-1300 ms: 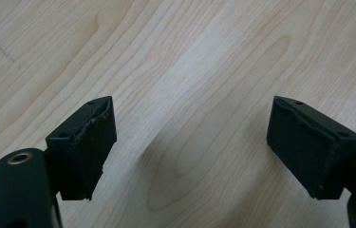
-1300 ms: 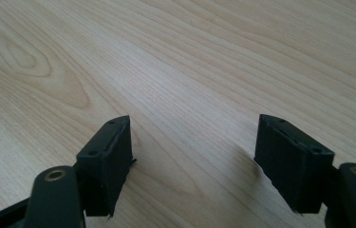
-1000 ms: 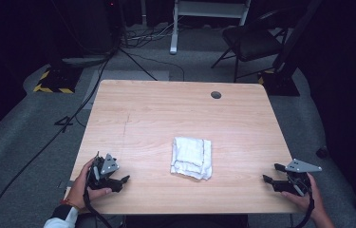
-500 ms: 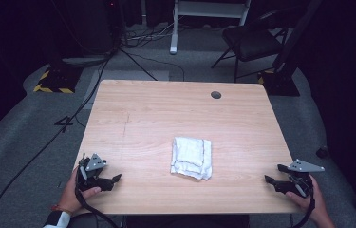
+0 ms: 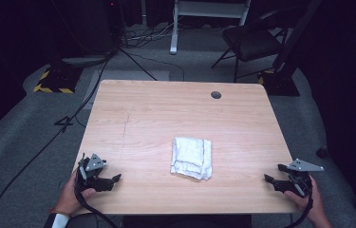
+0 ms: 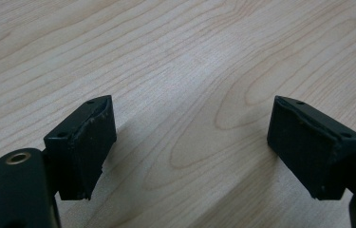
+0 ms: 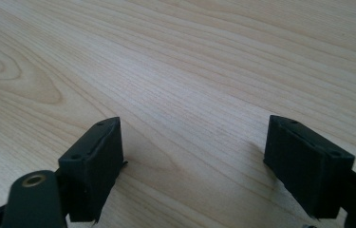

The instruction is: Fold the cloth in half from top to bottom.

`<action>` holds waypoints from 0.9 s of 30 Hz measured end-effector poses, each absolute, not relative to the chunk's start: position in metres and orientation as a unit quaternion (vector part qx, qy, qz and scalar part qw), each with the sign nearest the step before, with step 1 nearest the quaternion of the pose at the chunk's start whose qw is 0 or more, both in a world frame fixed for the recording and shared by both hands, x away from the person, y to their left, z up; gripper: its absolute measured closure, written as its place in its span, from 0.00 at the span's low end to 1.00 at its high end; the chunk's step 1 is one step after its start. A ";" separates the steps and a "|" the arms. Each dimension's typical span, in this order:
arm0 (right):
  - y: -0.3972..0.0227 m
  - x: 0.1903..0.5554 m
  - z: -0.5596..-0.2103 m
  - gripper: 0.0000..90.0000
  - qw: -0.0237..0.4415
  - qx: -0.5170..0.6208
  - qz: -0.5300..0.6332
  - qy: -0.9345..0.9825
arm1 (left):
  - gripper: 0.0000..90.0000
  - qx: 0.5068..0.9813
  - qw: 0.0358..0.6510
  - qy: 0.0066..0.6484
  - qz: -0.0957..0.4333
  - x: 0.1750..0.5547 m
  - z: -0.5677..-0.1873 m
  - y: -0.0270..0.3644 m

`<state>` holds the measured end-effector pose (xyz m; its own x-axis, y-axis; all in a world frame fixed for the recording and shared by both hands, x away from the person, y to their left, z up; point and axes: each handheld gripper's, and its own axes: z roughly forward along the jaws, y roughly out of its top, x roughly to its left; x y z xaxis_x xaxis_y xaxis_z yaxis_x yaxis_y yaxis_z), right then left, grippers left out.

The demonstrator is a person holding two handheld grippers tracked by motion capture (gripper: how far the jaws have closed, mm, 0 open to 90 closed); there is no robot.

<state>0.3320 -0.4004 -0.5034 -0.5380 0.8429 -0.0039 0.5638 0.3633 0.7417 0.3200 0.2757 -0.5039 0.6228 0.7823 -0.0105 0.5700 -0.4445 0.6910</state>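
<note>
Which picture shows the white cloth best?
The high view: the folded white cloth lies whole in the middle of the table, between the left gripper and the right gripper. The two gripper views look at bare wood between open jaws, so they tell nothing of the cloth.

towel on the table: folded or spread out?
Folded. The white towel lies as a compact rectangle mid-table, with layered edges along its near and right sides. Neither hand-held gripper touches it.
</note>
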 end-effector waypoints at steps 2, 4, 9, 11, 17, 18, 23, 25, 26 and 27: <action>-0.401 0.332 -0.503 0.23 0.197 0.440 0.355 0.801 | 0.19 0.835 0.338 0.405 0.157 0.320 -0.504 0.276; -0.401 0.332 -0.503 0.23 0.197 0.440 0.355 0.801 | 0.19 0.835 0.338 0.405 0.157 0.320 -0.504 0.276; -0.401 0.332 -0.503 0.23 0.197 0.440 0.355 0.801 | 0.18 0.835 0.339 0.406 0.154 0.320 -0.504 0.275; -0.401 0.332 -0.503 0.23 0.197 0.440 0.355 0.801 | 0.18 0.835 0.339 0.406 0.154 0.320 -0.504 0.275; -0.401 0.332 -0.503 0.23 0.197 0.440 0.355 0.801 | 0.18 0.834 0.340 0.407 0.154 0.321 -0.504 0.276; -0.401 0.332 -0.503 0.23 0.197 0.440 0.355 0.801 | 0.18 0.833 0.340 0.407 0.154 0.321 -0.504 0.276; -0.401 0.332 -0.503 0.23 0.197 0.440 0.355 0.801 | 0.18 0.834 0.339 0.408 0.154 0.322 -0.504 0.276; -0.401 0.332 -0.503 0.23 0.197 0.440 0.355 0.801 | 0.18 0.833 0.339 0.408 0.155 0.322 -0.504 0.276; -0.401 0.332 -0.503 0.23 0.197 0.440 0.355 0.801 | 0.18 0.833 0.340 0.409 0.155 0.322 -0.504 0.276; -0.401 0.332 -0.503 0.23 0.197 0.440 0.355 0.801 | 0.18 0.833 0.340 0.409 0.154 0.322 -0.504 0.276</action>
